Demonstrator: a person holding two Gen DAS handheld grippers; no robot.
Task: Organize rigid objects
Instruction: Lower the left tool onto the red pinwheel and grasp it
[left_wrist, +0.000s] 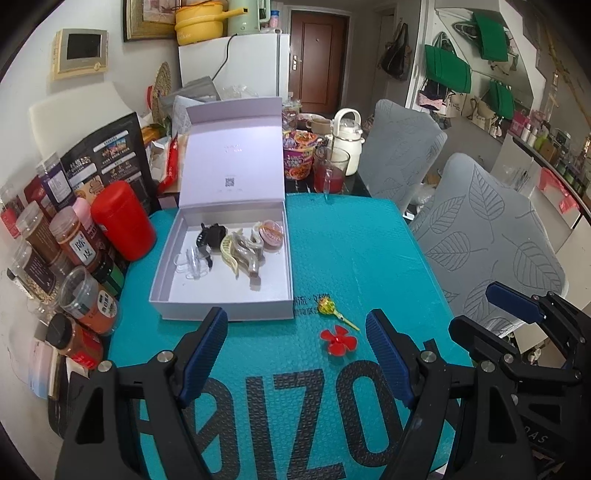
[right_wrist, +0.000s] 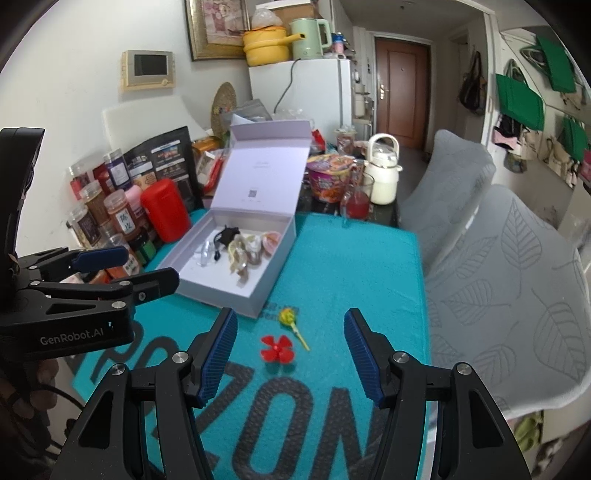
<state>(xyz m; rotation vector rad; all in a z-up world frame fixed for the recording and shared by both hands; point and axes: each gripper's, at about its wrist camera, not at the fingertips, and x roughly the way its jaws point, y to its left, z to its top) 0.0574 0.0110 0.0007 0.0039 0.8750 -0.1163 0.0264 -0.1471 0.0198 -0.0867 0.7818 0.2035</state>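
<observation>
A white plastered wall (right_wrist: 74, 55) runs along the left, carrying a cream-framed intercom panel (right_wrist: 148, 69) and a gilt-framed picture (right_wrist: 216, 29). At the far end a white refrigerator (right_wrist: 314, 96) stands just left of a brown wooden door (right_wrist: 400, 88). On the right, two chairs in grey leaf-patterned covers (left_wrist: 491, 236) stand beside the table, and green tote bags (left_wrist: 447, 70) hang on the far right wall; soft, even light fills the room
</observation>
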